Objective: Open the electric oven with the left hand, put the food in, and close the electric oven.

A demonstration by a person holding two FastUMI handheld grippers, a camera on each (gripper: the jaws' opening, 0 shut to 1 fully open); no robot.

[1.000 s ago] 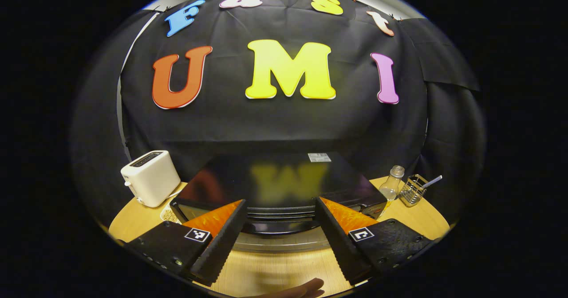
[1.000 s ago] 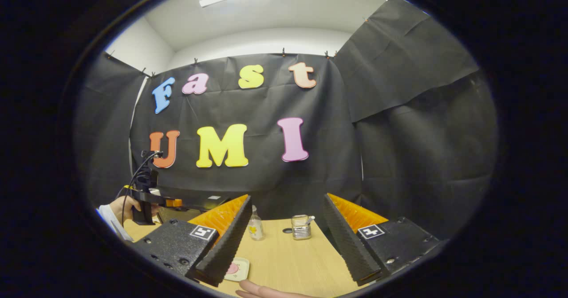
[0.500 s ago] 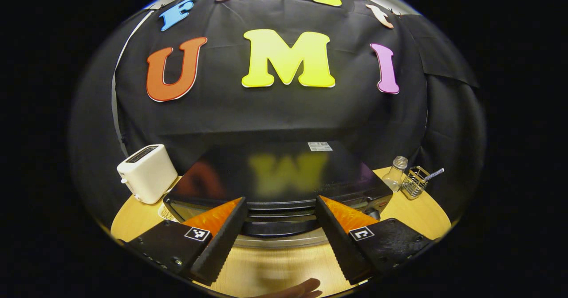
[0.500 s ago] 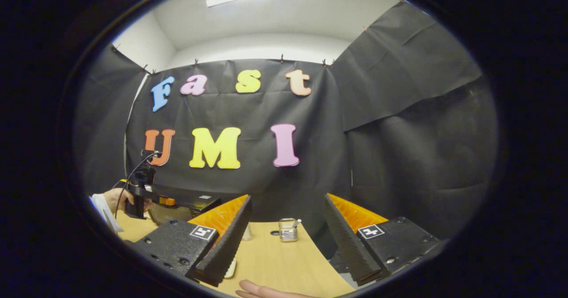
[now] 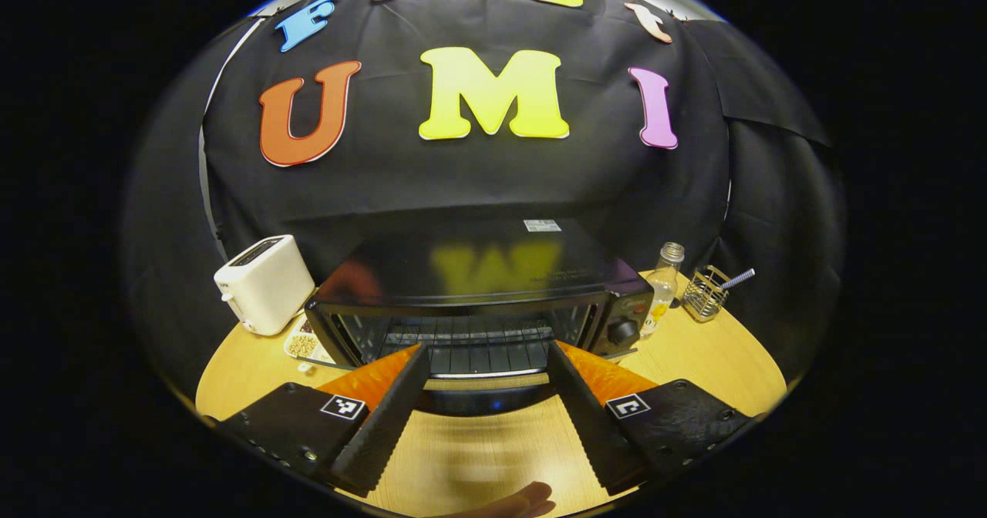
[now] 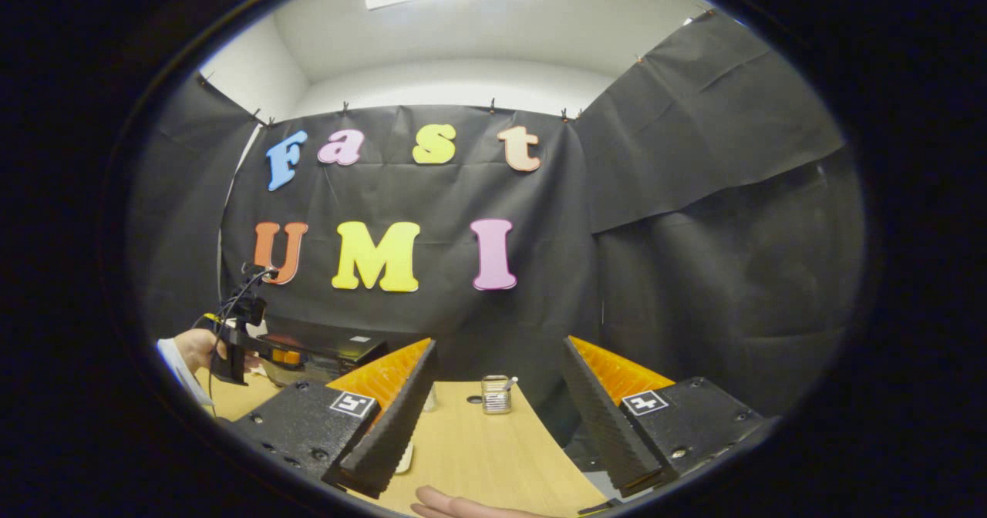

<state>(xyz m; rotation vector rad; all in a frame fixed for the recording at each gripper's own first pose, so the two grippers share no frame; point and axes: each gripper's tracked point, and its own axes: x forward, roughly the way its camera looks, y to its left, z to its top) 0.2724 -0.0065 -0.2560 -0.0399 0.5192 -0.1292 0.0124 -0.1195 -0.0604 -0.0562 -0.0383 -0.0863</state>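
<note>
The black electric oven (image 5: 478, 271) stands mid-table with its door (image 5: 486, 396) swung down, and the wire rack (image 5: 470, 339) inside shows. My left gripper (image 5: 487, 348) is open in front of the opening, its fingers apart on either side of the lowered door's top edge. My right gripper (image 6: 497, 344) is open and empty, held above the table's right side. In the right gripper view the oven (image 6: 324, 348) is at the far left, with a hand (image 6: 193, 348) holding the left gripper (image 6: 239, 344) before it. A pale plate's edge (image 6: 404, 456) peeks from behind a finger.
A white toaster (image 5: 262, 283) stands left of the oven with a small dish of grains (image 5: 302, 342) beside it. Right of the oven are a glass bottle (image 5: 663, 279) and a wire holder (image 5: 705, 294). A fingertip (image 5: 528, 496) shows at the bottom edge.
The oven door has come down from nearly shut to open, so the rack inside now shows. The left gripper has drawn back from the oven. The right gripper has turned slightly.
</note>
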